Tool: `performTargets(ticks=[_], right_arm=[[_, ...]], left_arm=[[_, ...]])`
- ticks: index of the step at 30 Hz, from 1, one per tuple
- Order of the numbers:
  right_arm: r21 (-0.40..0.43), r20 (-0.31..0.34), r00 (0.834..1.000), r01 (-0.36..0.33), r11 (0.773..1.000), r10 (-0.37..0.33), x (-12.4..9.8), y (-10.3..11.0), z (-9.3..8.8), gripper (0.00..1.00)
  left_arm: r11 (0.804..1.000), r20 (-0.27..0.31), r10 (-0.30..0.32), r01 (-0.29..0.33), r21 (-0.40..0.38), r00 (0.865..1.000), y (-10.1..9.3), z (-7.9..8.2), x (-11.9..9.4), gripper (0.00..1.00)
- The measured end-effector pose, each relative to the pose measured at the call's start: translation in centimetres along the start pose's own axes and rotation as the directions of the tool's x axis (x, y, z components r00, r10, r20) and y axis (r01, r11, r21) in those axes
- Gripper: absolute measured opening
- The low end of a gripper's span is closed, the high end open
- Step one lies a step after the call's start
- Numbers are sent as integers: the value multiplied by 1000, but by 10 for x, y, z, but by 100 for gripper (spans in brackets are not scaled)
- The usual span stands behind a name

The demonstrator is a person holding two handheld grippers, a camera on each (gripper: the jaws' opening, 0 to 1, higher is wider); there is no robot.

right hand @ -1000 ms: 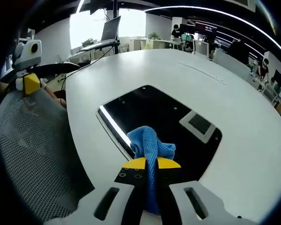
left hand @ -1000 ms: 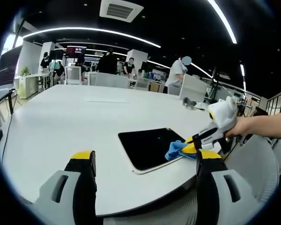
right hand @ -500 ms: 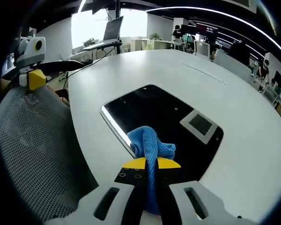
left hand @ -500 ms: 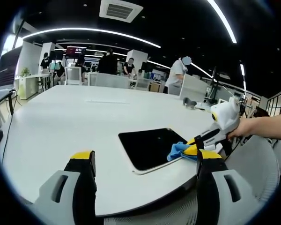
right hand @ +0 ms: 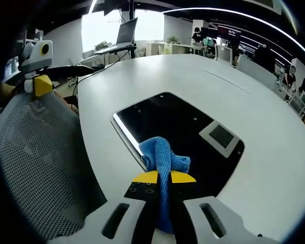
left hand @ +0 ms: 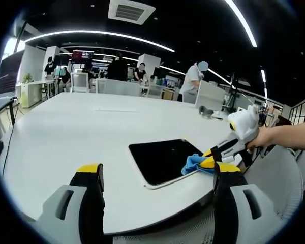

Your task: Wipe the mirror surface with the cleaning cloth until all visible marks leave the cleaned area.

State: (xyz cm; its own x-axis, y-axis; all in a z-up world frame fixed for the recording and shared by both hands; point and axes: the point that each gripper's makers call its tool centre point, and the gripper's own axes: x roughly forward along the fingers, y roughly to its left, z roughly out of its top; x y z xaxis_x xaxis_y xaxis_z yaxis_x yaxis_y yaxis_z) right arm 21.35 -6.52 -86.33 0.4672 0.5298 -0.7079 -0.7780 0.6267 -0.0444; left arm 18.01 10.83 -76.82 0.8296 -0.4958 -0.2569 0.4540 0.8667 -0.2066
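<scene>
Fingers of the right gripper (right hand: 160,179) pinch the blue cleaning cloth (right hand: 162,155), pressed on the near edge of the dark mirror (right hand: 178,124) on the white table (right hand: 264,152). Since a second ago the cloth has slid only slightly, so wiping has barely advanced. Left gripper (left hand: 157,175) fingers stay spread, holding nothing.

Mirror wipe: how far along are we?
Done: the right gripper is shut on the blue cloth, and the cloth sits at the mirror near edge. In hand: wiping from that edge. Left: the rest of the glass; it reflects ceiling lights, and marks can't be made out. The left gripper is open, off the mirror.
</scene>
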Motion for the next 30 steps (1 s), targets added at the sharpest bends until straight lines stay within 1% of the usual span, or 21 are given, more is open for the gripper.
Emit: performTargets(ticks=[4, 12, 15, 19, 23, 27, 30], right_arm=[[8, 16, 1000, -9, 1000, 9, 0, -2, -1, 0], [15, 5, 1000, 11, 1000, -11, -8, -13, -10, 0], [24, 11, 1000, 19, 1000, -20, -12, -17, -14, 0], [27, 2, 1000, 27, 999, -27, -17, -23, -18, 0], [22, -26, 999, 38, 999, -38, -23, -27, -25, 1], [47, -15, 999, 36, 998, -36, -24, -29, -27, 1], [38, -21, 999, 34, 999, -34, -24, -28, -26, 1]], left_arm=[[1000, 1, 1, -1, 0, 1000, 0, 0, 0, 88], [1000, 2, -1, 1, 0, 1000, -1, 0, 0, 88], [1000, 1, -2, 2, -1, 1000, -1, 0, 0, 88], [1000, 0, -3, 3, -1, 1000, -1, 0, 0, 88], [1000, -1, -5, 5, -1, 1000, -1, 0, 0, 88], [1000, 1, -5, 5, -2, 1000, -1, 0, 0, 88], [1000, 0, -6, 6, -2, 1000, -1, 0, 0, 88]])
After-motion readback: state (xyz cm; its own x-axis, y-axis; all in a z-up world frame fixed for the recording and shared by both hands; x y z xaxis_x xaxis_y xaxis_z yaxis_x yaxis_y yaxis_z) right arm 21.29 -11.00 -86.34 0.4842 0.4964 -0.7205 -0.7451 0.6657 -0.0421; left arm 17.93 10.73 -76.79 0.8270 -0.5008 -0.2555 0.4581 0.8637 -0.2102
